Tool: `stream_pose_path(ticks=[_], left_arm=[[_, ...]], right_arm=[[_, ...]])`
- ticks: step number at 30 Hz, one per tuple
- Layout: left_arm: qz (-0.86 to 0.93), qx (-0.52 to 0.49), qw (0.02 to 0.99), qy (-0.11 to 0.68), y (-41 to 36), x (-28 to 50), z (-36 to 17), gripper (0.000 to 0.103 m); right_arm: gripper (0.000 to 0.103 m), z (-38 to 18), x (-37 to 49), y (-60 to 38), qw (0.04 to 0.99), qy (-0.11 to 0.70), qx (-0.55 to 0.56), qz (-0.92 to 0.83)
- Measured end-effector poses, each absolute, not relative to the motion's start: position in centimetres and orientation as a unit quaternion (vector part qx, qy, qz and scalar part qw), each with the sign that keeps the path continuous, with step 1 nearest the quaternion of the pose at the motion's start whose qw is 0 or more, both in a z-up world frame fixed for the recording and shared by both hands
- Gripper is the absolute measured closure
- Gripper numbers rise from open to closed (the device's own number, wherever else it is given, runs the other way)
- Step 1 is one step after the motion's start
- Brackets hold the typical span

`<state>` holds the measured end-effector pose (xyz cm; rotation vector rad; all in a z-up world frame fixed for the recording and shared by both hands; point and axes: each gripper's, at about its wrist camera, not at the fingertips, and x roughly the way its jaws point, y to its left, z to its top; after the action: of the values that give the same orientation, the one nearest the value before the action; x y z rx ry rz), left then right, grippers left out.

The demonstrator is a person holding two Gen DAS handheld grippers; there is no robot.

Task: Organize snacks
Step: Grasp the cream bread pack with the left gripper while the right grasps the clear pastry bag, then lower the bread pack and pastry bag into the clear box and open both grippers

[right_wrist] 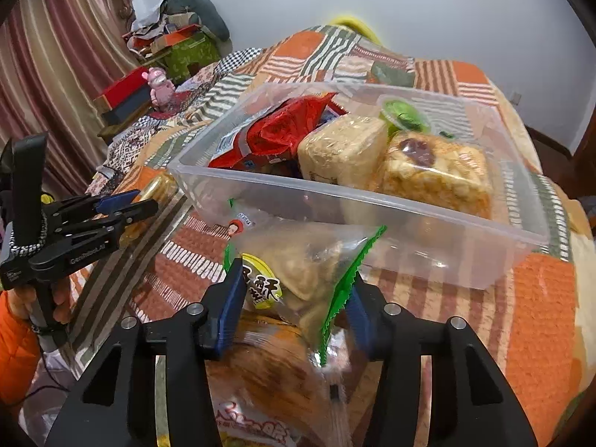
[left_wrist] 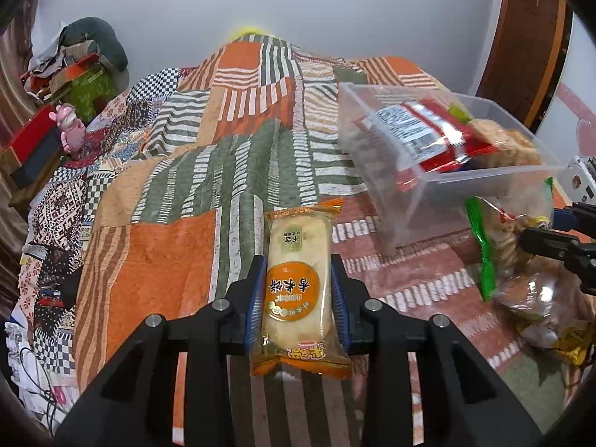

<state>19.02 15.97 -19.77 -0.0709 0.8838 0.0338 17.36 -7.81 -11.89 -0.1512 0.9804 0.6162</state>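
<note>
My left gripper (left_wrist: 298, 272) is shut on an orange rice-cracker packet (left_wrist: 298, 287), held above the patchwork bedspread (left_wrist: 167, 246). It also shows at the left of the right wrist view (right_wrist: 138, 206). My right gripper (right_wrist: 294, 287) is shut on a clear pastry bag with a green edge (right_wrist: 305, 272), just in front of the clear plastic box (right_wrist: 372, 201); bag and gripper show in the left wrist view (left_wrist: 499, 246). The box (left_wrist: 402, 201) holds a red packet (right_wrist: 275, 138), puffed-rice blocks (right_wrist: 436, 171) and a green cup (right_wrist: 404, 113).
More wrapped snacks (right_wrist: 272, 368) lie on the bed under my right gripper. A pink toy (left_wrist: 70, 130), red boxes (left_wrist: 33, 141) and piled clutter (left_wrist: 85, 48) sit at the bed's left side. A striped curtain (right_wrist: 56, 56) hangs on the left, and a wooden door (left_wrist: 521, 41) stands at the right.
</note>
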Motion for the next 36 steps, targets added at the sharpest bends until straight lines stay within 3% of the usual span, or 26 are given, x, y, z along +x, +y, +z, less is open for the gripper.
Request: stream_pose_path(ticks=[21,36], left_arm=[[-0.032,-0.023,0.934,0.355,9.9,19.3,-10.9,0.070],[-0.059,-0.006,0.935,0.349,4.6,26.9,-10.5,0.070]], right_arm=[[0.060,-4.3,17.1,-13.3,0.892,0.368,-0.037,0.260],[0.060,-3.6,22.9,-14.5,0.915,0.340,-0.025,0.214]])
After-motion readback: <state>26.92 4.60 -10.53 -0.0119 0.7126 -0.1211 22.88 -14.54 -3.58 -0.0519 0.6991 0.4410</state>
